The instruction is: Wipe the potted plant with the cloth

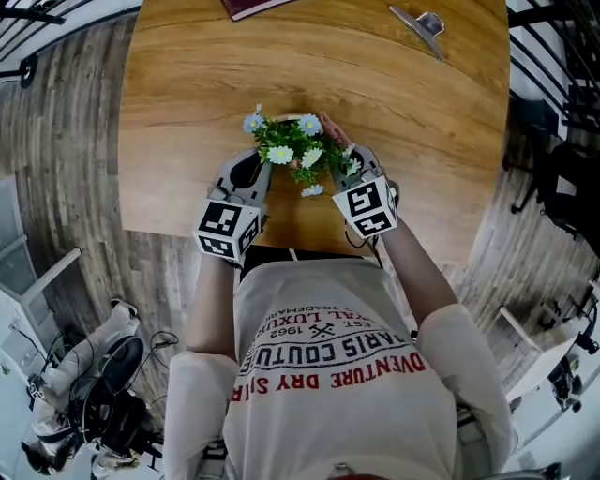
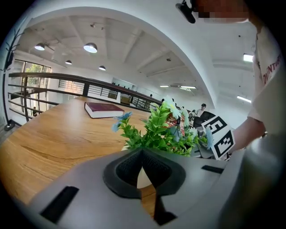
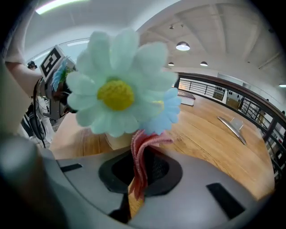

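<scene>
The potted plant (image 1: 298,153), green leaves with pale blue and white daisies, stands near the table's front edge between both grippers. My left gripper (image 1: 253,167) is at its left side, shut and empty; in the left gripper view (image 2: 143,157) the foliage (image 2: 160,130) rises just past the jaws. My right gripper (image 1: 356,161) is at the plant's right, shut on a pink cloth (image 3: 141,157). The cloth's free end touches the underside of a daisy (image 3: 117,91) that fills the right gripper view. A strip of cloth (image 1: 331,125) shows over the plant's far right.
The wooden table (image 1: 403,112) carries a dark red book (image 1: 253,6) at its far edge and a metal object (image 1: 419,26) at the far right. Wood floor and railings surround it. The person's torso stands close behind the front edge.
</scene>
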The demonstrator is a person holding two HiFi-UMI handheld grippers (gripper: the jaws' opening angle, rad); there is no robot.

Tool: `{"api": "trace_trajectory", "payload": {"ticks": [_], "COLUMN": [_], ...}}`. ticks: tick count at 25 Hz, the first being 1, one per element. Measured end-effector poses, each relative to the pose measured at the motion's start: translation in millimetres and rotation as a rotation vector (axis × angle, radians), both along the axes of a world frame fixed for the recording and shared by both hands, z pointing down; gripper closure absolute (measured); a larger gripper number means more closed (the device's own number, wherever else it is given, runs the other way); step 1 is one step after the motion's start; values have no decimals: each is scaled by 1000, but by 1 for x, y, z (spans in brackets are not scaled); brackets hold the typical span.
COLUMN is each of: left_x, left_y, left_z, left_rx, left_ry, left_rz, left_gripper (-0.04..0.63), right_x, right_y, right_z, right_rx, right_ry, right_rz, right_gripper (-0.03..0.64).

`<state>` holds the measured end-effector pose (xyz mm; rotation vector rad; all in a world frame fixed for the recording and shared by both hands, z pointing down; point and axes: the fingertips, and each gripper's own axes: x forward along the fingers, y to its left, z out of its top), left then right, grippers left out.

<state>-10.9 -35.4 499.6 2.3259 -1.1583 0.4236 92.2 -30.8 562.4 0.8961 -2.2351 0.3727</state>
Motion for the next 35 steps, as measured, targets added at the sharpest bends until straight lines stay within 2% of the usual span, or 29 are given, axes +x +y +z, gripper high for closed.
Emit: {"api": "trace_trajectory", "payload": {"ticks": [5, 12, 22, 28, 35], "left_x": [0, 0, 1, 0, 0], "left_y": [-1, 1, 4, 4, 9], "left_z": [1, 3, 1, -1, 0], "left_rx": [12, 15, 6, -22, -16], "left_ry": [8, 21, 63, 122, 128], "left_rz": [-13, 83, 258, 291, 416], "left_gripper": [580, 580, 580, 580, 580], "right_x": [-4, -12, -40, -67, -97], "right_y": [8, 25, 47, 49, 50], "right_z": [0, 1, -2, -4, -10], "right_rx": [27, 43, 3, 1, -15], "right_ry": [25, 58, 55, 42, -14], "right_rz": [-44, -47, 143, 198, 288], "right_gripper": [581, 581, 581, 581, 581]}}
